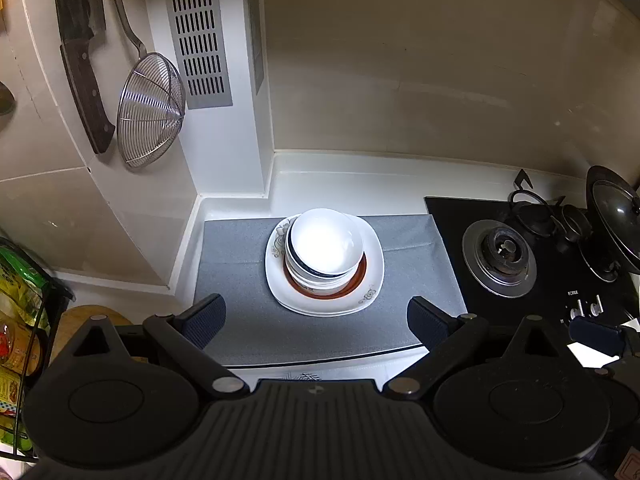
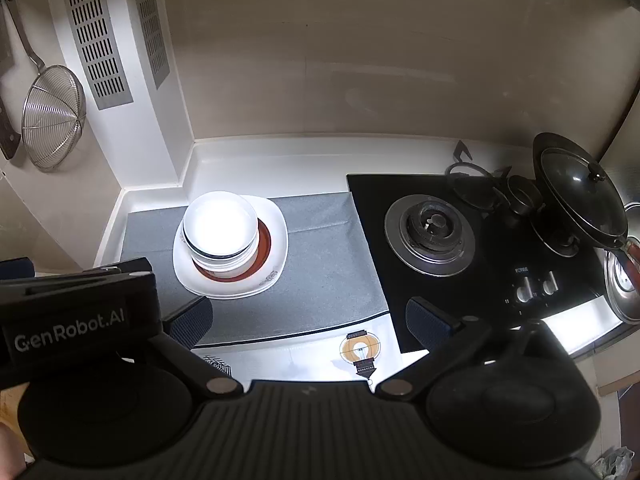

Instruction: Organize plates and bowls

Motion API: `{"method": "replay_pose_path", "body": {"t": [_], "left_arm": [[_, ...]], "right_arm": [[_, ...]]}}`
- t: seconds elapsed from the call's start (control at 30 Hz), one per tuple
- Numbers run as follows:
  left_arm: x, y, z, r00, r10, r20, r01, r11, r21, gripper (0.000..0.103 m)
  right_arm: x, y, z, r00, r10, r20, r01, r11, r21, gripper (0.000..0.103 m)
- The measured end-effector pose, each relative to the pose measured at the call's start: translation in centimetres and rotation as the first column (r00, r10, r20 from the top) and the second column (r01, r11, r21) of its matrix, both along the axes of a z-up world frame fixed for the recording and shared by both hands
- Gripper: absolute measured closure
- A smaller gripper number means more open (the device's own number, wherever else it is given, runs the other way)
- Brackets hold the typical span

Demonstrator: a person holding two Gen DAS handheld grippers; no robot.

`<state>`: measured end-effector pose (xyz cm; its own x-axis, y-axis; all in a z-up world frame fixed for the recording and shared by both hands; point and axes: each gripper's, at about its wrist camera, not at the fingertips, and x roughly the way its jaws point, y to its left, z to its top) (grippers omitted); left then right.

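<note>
Left wrist view. The left gripper [image 1: 316, 318] hangs above the near edge of a grey mat [image 1: 240, 320], jaws spread wide with nothing between them. The stack sits at the middle of the mat, ahead of the gap between the fingers and apart from both. The stack from the bottom up: white square plates [image 1: 372, 280] with a floral print at the corners, a red-rimmed plate [image 1: 358, 280], then nested bowls [image 1: 326, 246], the top one white and overexposed. Bowl count cannot be read. The mat lies on a white counter [image 1: 340, 168]. A black hob [image 1: 500, 256] adjoins the mat's right edge, with one bare burner and a lidded wok [image 1: 614, 216] at far right. On the left wall hang a cleaver [image 1: 82, 60] and a wire skimmer [image 1: 150, 110]; a slotted vent [image 1: 198, 32] is next to them. A wire rack [image 1: 24, 320] with packets stands at the left edge.

Right wrist view. The right gripper [image 2: 308, 322] is also wide apart and empty, its left finger over the mat [image 2: 320, 272], its right finger over the hob's [image 2: 432, 232] front corner. The stack lies ahead and to the left: bowls [image 2: 220, 226] on the red-rimmed plate [image 2: 265, 244] on the square plates [image 2: 276, 236], untouched. The back of the left gripper [image 2: 80, 308], lettered "GenRobot.AI", fills the lower left. The wok [image 2: 576, 188] stands tilted on the far burner; a steel lid [image 2: 624, 284] shows at the right edge. The skimmer [image 2: 54, 116] and vent [image 2: 96, 32] are at upper left.
</note>
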<state>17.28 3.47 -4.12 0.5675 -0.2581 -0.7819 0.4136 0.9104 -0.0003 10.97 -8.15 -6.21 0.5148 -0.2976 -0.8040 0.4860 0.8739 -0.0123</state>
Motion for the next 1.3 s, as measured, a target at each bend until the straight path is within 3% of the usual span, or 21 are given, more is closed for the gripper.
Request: {"method": "replay_pose_path", "body": {"t": [1.3], "left_arm": [[1.4, -0.6, -0.2, 1.0, -0.01, -0.009, 0.011, 1.0, 0.02, 0.005]], "right_arm": [[1.3, -0.9, -0.4, 1.0, 0.017, 0.003, -0.017, 1.0, 0.024, 0.0]]}}
